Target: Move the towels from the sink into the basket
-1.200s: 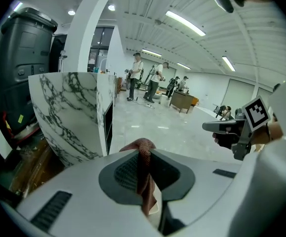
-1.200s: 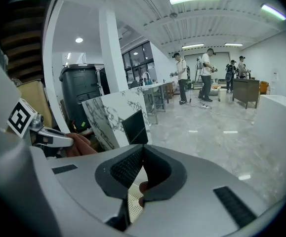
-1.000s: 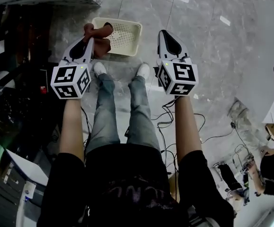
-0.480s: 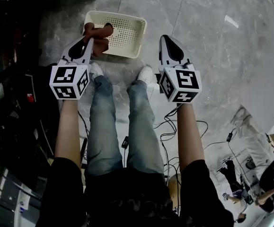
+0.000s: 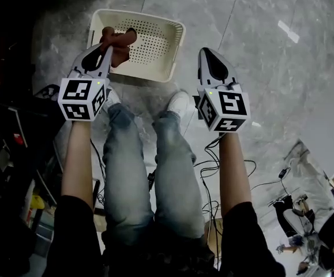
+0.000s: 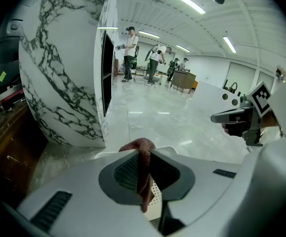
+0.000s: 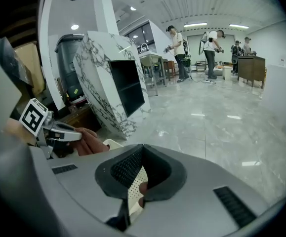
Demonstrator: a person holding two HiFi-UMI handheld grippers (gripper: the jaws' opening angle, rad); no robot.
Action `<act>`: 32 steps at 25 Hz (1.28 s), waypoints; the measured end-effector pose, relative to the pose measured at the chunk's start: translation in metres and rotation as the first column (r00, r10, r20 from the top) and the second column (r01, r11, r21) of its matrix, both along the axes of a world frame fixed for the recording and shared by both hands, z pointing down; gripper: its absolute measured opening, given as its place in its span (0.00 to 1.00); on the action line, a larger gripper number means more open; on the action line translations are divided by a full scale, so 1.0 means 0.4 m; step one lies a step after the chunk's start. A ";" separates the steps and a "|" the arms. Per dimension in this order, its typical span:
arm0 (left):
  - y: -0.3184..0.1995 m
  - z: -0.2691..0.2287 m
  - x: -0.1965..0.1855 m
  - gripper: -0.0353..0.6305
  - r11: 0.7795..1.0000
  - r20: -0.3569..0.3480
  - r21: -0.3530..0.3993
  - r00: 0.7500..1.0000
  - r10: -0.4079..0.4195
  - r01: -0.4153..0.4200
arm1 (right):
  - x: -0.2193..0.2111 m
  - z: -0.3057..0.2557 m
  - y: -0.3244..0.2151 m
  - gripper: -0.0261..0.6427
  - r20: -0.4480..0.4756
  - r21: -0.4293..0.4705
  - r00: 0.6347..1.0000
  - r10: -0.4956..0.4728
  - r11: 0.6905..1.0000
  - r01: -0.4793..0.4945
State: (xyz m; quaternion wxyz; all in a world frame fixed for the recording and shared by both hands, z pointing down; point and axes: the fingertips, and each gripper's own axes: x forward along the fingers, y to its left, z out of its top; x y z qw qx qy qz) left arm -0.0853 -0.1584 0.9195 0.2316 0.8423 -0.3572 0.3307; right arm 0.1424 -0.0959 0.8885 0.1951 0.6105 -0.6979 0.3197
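A cream perforated basket point(image 5: 155, 39) stands on the floor in front of the person's feet. My left gripper point(image 5: 105, 52) is shut on a reddish-brown towel point(image 5: 119, 41), which hangs bunched over the basket's left part. In the left gripper view the towel point(image 6: 143, 174) runs down between the closed pads, and a bit of the basket point(image 6: 155, 195) shows beneath. My right gripper point(image 5: 205, 53) hovers just right of the basket, shut with nothing in it. In the right gripper view its tips point(image 7: 141, 148) meet, and the towel point(image 7: 91, 143) shows at the left.
A marble-patterned counter point(image 6: 63, 68) rises left of the basket. Dark equipment point(image 5: 11, 131) crowds the left side. Cables point(image 5: 213, 154) trail across the grey floor behind the person's shoes point(image 5: 181, 101). Several people point(image 7: 209, 51) stand far off in the room.
Both grippers have moved forward toward the basket. The left one, still holding the towel, has gone from the basket's near left corner to over its left part.
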 end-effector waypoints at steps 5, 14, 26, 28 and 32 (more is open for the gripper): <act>-0.008 0.170 0.007 0.12 0.999 0.012 -0.020 1.000 0.028 -0.028 | 0.005 0.152 0.001 0.06 -0.001 -0.016 1.000 0.006 1.000 -0.006; 0.013 0.370 0.026 0.38 0.994 0.007 -0.094 0.998 0.059 -0.058 | 0.017 0.299 0.019 0.06 -0.002 -0.032 1.000 0.016 0.999 -0.016; 0.031 0.247 0.041 0.33 0.992 -0.007 -0.108 0.997 0.072 -0.072 | 0.024 0.179 0.018 0.06 0.003 -0.033 1.000 0.011 0.999 -0.010; 0.026 0.189 0.044 0.28 0.993 -0.013 -0.098 0.998 0.062 -0.063 | 0.021 0.122 0.006 0.06 0.004 -0.021 1.000 0.004 1.000 -0.004; 0.027 0.073 0.048 0.19 0.994 -0.013 -0.099 0.999 0.038 -0.040 | 0.019 0.002 -0.014 0.06 0.008 -0.006 1.000 0.002 1.000 -0.002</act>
